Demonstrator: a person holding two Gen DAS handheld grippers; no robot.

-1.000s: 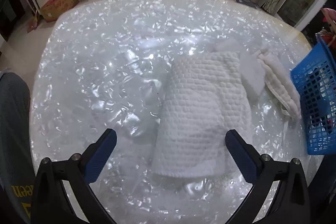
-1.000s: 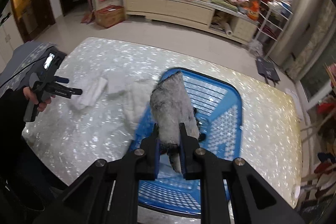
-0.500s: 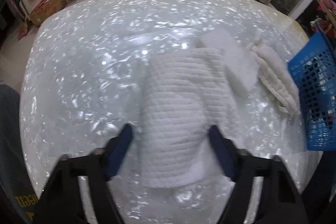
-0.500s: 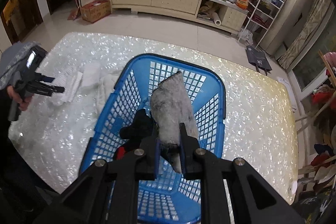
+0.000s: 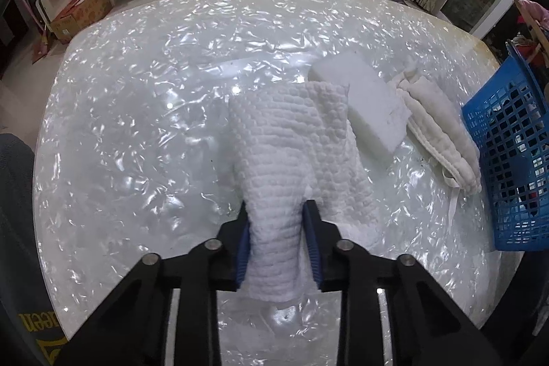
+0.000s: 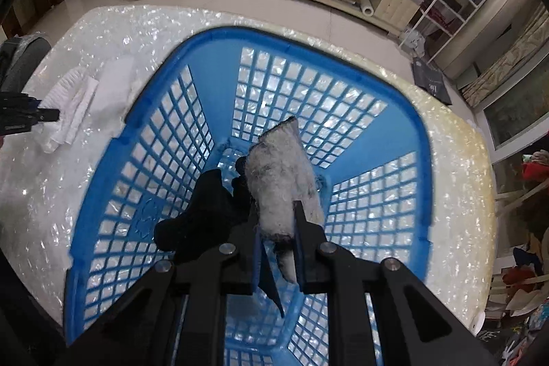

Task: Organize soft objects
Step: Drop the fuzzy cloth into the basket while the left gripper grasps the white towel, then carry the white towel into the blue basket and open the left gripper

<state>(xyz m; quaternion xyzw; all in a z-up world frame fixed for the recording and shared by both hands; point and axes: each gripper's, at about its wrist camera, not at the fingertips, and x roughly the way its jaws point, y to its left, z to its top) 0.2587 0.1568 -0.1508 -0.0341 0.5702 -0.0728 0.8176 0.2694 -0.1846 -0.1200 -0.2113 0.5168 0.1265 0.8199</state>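
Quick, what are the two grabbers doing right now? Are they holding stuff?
Left gripper: just closed, pinching the bumpy white towel on the table.
Right gripper: closed on a fuzzy grey cloth, over the blue basket.

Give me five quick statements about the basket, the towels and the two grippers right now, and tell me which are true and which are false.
1. The left gripper is clamped on the white bobbled towel. True; its jaws have just been closing onto it.
2. The right gripper holds nothing. False; it pinches a grey fuzzy cloth.
3. The grey cloth hangs over the inside of the blue basket. True.
4. The basket is empty. False; a black item lies inside.
5. The white block sits inside the basket. False; it lies on the table, between the bobbled towel and a folded white cloth.
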